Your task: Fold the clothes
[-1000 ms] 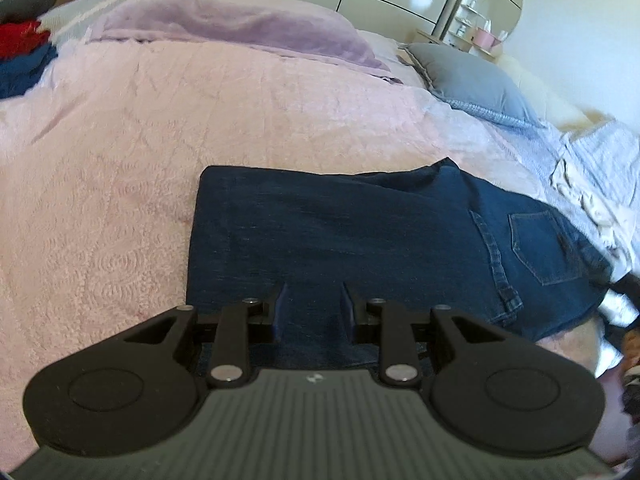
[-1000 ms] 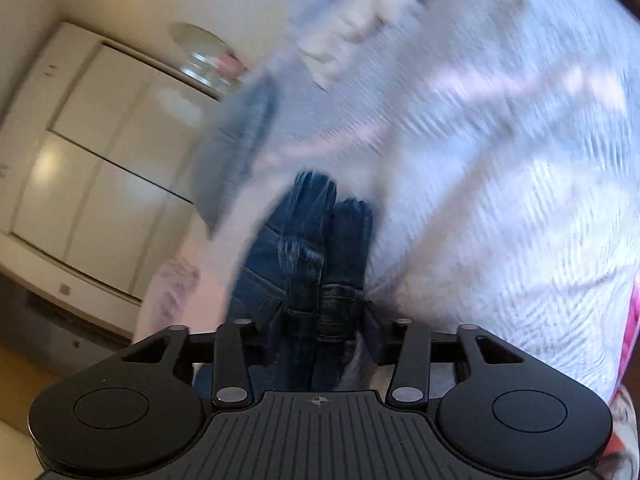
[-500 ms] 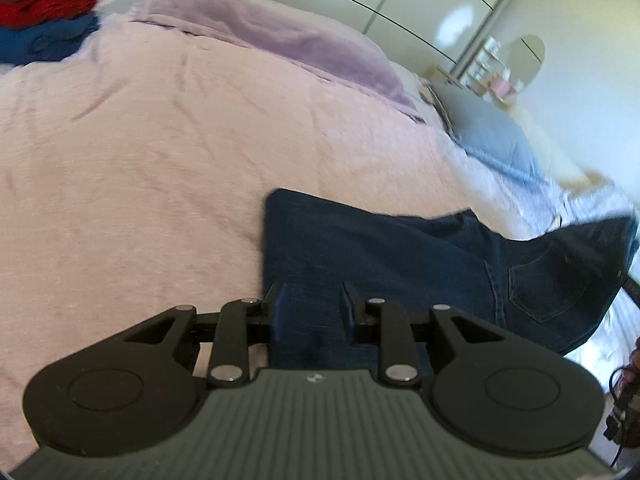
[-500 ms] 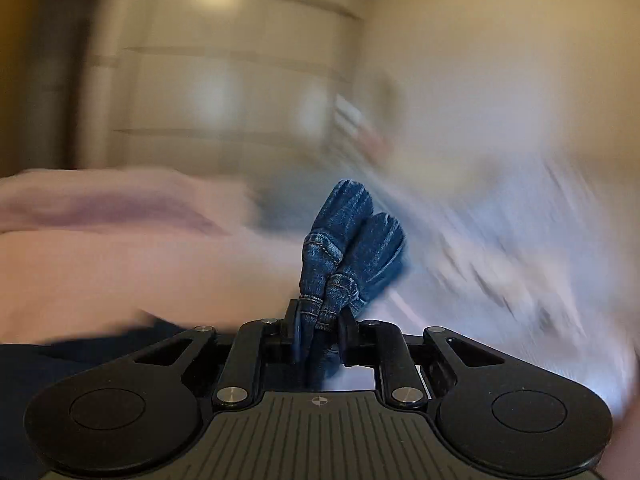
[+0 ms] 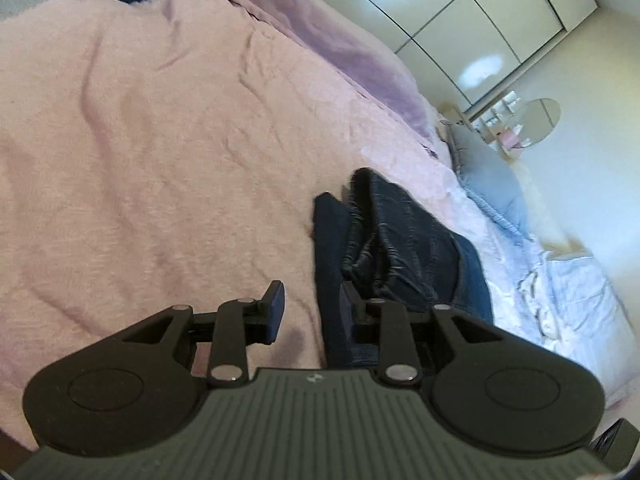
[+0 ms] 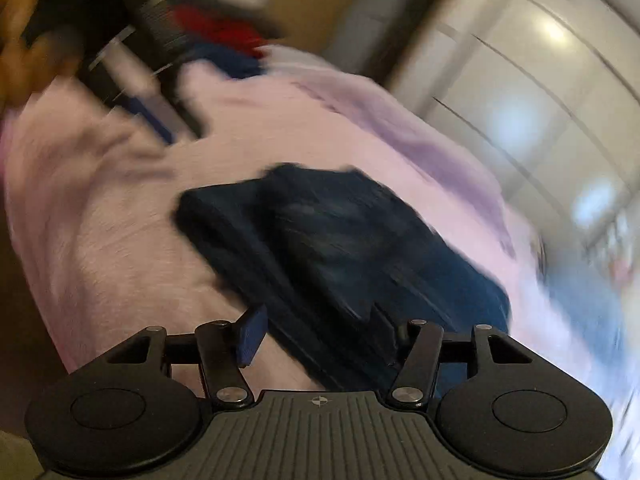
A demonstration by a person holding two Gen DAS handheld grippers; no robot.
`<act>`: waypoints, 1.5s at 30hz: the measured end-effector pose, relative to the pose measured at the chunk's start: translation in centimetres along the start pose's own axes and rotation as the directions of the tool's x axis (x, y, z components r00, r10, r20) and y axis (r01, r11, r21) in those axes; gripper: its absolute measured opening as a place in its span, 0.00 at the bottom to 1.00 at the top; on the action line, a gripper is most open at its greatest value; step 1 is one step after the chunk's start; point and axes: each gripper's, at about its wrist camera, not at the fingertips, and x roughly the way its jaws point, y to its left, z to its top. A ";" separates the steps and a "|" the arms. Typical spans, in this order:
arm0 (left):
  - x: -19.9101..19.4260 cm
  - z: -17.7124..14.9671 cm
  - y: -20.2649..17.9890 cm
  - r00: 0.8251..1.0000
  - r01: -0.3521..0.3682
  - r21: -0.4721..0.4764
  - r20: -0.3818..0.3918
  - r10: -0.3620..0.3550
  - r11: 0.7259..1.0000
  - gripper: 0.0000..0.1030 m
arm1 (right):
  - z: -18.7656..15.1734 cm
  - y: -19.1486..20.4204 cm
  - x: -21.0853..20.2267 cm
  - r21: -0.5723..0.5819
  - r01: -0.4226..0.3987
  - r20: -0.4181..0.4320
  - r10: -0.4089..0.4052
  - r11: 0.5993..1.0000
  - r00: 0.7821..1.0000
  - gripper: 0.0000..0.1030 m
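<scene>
Jeans [image 5: 404, 248] lie on the bed, on the pink bedspread [image 5: 160, 152], doubled over on themselves: a flat lower layer with a bunched upper layer on top, its edge puckered into ridges. Whether another fold is due, or only a smoothing of that rumpled top layer, these views don't settle.

My left gripper [image 5: 310, 308]: fingers spread wide, holding nothing. The left finger stands over bare bedspread; the right finger sits at or over the near edge of the denim. The bundle runs away from me and to the right, long axis roughly along the gripper's line of sight, slanting rightward toward the grey pillow [image 5: 488, 176].

My right gripper [image 6: 316, 334]: also spread apart, empty. This view is heavily motion-blurred, so fine detail is lost. The jeans [image 6: 344, 256] fill the middle of that view, starting right between the fingers and stretching away up-left, one squared corner at the far left end. The right finger overlaps the dark cloth; contact I cannot confirm.

Both grippers are close to the near end of the bundle; I can't say which is closer.

Materials: dark indigo denim, stiff and heavy-looking, holds a crease, stitched seams visible on the top layer. Bedspread is soft, napped, lightly wrinkled; it may drag along if I pinch too low. A lilac blanket [image 5: 352, 48] sits beyond, white and pale-blue laundry [image 5: 560, 292] heaped to the right, folded red and blue clothes [image 6: 224, 40] at the far corner of the bed.
</scene>
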 end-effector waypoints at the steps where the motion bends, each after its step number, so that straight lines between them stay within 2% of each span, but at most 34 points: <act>1: 0.4 0.2 -0.1 1.000 0.019 -0.002 -0.007 -0.019 1.000 0.25 | -0.5 -1.4 -0.6 0.091 0.019 -0.006 -0.019 0.996 1.000 0.55; 2: 0.9 0.6 -0.3 0.999 0.047 -0.003 -0.015 -0.047 0.999 0.28 | -0.9 -2.9 -1.2 0.186 0.039 -0.013 -0.037 0.982 0.999 0.56; 3: 1.7 1.0 -0.4 0.997 0.078 -0.004 -0.025 -0.079 0.997 0.30 | -1.0 -4.7 -1.3 0.303 0.057 -0.019 -0.054 0.951 0.998 0.56; 5: 3.4 2.1 -0.7 0.989 0.137 -0.005 -0.050 -0.137 0.991 0.37 | -1.4 -8.2 -1.6 0.517 0.087 -0.035 -0.080 0.852 0.996 0.56; 8: 6.5 3.7 -0.8 0.977 0.179 -0.024 -0.111 -0.180 0.984 0.44 | -3.3 -11.4 -0.6 0.715 0.041 -0.027 -0.031 0.697 0.999 0.56; 10: 8.6 4.5 -0.4 0.969 0.192 -0.055 -0.150 -0.198 0.980 0.45 | -4.5 -13.5 0.0 0.823 0.013 -0.015 -0.001 0.568 1.000 0.56; 12: 10.2 4.7 0.0 0.958 0.213 -0.083 -0.180 -0.225 0.973 0.47 | -5.7 -15.6 0.6 0.906 -0.013 0.002 0.027 0.422 1.000 0.56; 14: 11.4 4.9 0.2 0.947 0.236 -0.103 -0.199 -0.253 0.966 0.58 | -6.9 -17.6 1.3 0.961 -0.034 0.021 0.052 0.274 0.998 0.56; 16: 11.9 5.0 -0.3 0.941 0.249 -0.074 -0.216 -0.259 0.966 0.62 | -7.3 -18.0 1.6 0.971 -0.044 0.030 0.066 0.237 0.997 0.56; 18: 12.0 4.9 -1.3 0.946 0.233 -0.005 -0.230 -0.228 0.972 0.55 | -7.8 -18.4 1.7 0.978 -0.062 0.048 0.077 0.200 0.996 0.56; 19: 11.8 4.8 -1.9 0.953 0.215 0.043 -0.230 -0.199 0.976 0.39 | -8.0 -18.5 1.7 0.981 -0.071 0.057 0.082 0.181 0.995 0.56; 20: 11.5 4.6 -2.5 0.960 0.190 0.094 -0.226 -0.164 0.977 0.29 | -8.3 -18.7 1.7 0.983 -0.080 0.067 0.087 0.162 0.994 0.56; 21: 11.0 4.5 -2.7 0.965 0.179 0.121 -0.216 -0.150 0.976 0.25 | -8.5 -18.9 1.7 0.986 -0.089 0.076 0.093 0.143 0.993 0.56; 22: 10.4 4.4 -2.8 0.968 0.179 0.129 -0.203 -0.151 0.975 0.11 | -8.7 -19.0 1.6 0.987 -0.095 0.083 0.096 0.128 0.992 0.56; 23: 9.7 4.4 -2.8 0.968 0.187 0.126 -0.190 -0.161 0.974 0.06 | -8.8 -19.1 1.3 0.987 -0.089 0.076 0.096 0.132 0.992 0.56; 26: 6.8 4.0 -2.8 0.968 0.220 0.109 -0.146 -0.203 0.969 0.04 | -8.1 -19.4 2.8 0.982 -0.071 0.053 0.105 0.177 0.993 0.55; 28: 4.6 3.4 -3.4 0.969 0.232 0.115 -0.113 -0.220 0.966 0.03 | -7.1 -19.3 2.9 0.968 -0.057 0.028 0.118 0.244 0.993 0.55; 30: 2.5 2.7 -3.5 0.967 0.248 0.089 -0.083 -0.241 0.965 0.02 | -6.6 -19.2 3.1 0.955 -0.044 0.007 0.123 0.294 0.992 0.55; 33: 1.9 1.8 -1.9 0.979 0.198 0.003 -0.045 -0.198 0.980 0.00 | -6.0 -19.1 3.8 0.934 -0.029 -0.019 0.131 0.355 0.991 0.55; 35: 2.8 0.9 0.2 0.993 0.095 -0.073 -0.057 -0.099 0.993 0.00 | -5.5 -19.0 4.7 0.920 -0.028 -0.031 0.144 0.392 0.989 0.55; 36: 3.4 0.5 1.2 0.995 0.061 -0.106 -0.071 -0.069 0.993 0.00 | -5.4 -18.9 5.2 0.914 -0.023 -0.039 0.145 0.404 0.989 0.55; 38: 3.8 0.3 2.3 0.990 0.112 -0.183 -0.064 -0.126 0.977 0.00 | -5.2 -18.6 5.9 0.904 -0.008 -0.061 0.147 0.428 0.987 0.55; 40: 3.9 0.2 3.2 0.979 0.182 -0.264 -0.040 -0.200 0.947 0.00 | -5.3 -18.5 6.0 0.900 -0.010 -0.061 0.147 0.436 0.987 0.55; 42: 3.7 0.8 3.4 0.968 0.243 -0.291 0.007 -0.252 0.925 0.17 | -5.7 -18.6 5.9 0.909 -0.022 -0.045 0.150 0.417 0.988 0.55; 43: 3.6 1.1 3.3 0.964 0.259 -0.291 0.020 -0.264 0.921 0.32 | -6.0 -18.6 5.8 0.913 -0.028 -0.037 0.151 0.407 0.988 0.55; 45: 4.2 1.5 2.7 0.964 0.252 -0.264 -0.012 -0.265 0.931 0.35 | -6.3 -18.5 5.5 0.921 -0.037 -0.021 0.144 0.387 0.989 0.55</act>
